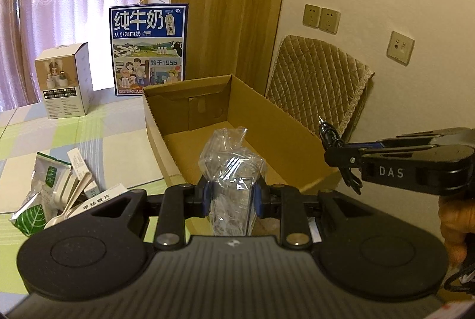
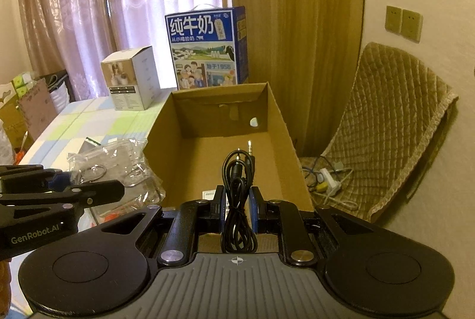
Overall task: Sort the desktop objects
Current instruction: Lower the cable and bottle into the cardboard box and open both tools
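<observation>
My left gripper (image 1: 231, 197) is shut on a clear crinkled plastic bag (image 1: 233, 167) and holds it in front of the open cardboard box (image 1: 190, 126). In the right wrist view the same bag (image 2: 115, 167) shows metal rings inside it. My right gripper (image 2: 237, 207) is shut on a coiled black audio cable (image 2: 239, 170), whose jack plug points up over the cardboard box (image 2: 285, 126). In the left wrist view the right gripper (image 1: 341, 152) comes in from the right with the cable (image 1: 329, 133) above the box's right wall. A small white item lies on the box floor.
A blue milk carton case (image 1: 148, 49) and a white product box (image 1: 66, 80) stand behind on the checked tablecloth (image 1: 104, 135). Packets, a spoon and small medicine boxes (image 1: 59, 194) lie at the left. A quilted chair (image 2: 394, 123) and a power strip (image 2: 326, 185) are to the right.
</observation>
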The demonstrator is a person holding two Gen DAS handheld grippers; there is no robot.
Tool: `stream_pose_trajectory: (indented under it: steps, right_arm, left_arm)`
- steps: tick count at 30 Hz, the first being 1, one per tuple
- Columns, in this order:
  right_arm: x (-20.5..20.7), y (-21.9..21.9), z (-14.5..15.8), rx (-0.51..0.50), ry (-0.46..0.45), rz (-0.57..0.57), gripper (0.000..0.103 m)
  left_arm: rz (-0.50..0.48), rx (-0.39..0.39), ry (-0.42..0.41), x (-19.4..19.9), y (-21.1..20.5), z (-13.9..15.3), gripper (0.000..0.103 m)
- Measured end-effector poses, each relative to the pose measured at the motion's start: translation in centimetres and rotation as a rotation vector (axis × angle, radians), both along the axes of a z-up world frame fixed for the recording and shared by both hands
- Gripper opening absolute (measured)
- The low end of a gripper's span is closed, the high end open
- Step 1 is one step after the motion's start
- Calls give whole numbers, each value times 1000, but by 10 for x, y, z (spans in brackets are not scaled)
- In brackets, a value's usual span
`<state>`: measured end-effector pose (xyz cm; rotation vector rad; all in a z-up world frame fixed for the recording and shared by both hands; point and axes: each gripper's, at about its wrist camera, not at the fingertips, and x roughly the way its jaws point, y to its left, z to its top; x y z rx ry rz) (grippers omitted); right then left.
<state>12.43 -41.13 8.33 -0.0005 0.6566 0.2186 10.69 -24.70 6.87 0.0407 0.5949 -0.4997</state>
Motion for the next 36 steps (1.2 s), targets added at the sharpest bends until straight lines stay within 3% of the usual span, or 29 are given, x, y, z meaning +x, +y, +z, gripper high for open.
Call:
stream_pose_trajectory:
  steps: [13,16,28,36]
  right_arm:
    - [42,-1,-12,-14,13,18,13]
    - [46,-3,-15,-15,18,10,13]
    - [52,3,-26,-14,44,18,13]
    - [60,14,-20,-1,-1,43,13]
  left_arm:
    - [1,-41,39,43,-15,-18,23]
    - [-8,-25,36,50,-19,-20,31]
    - [54,-59,36,41,10,-19,31]
    - [76,-71,32,33,22,-16,32]
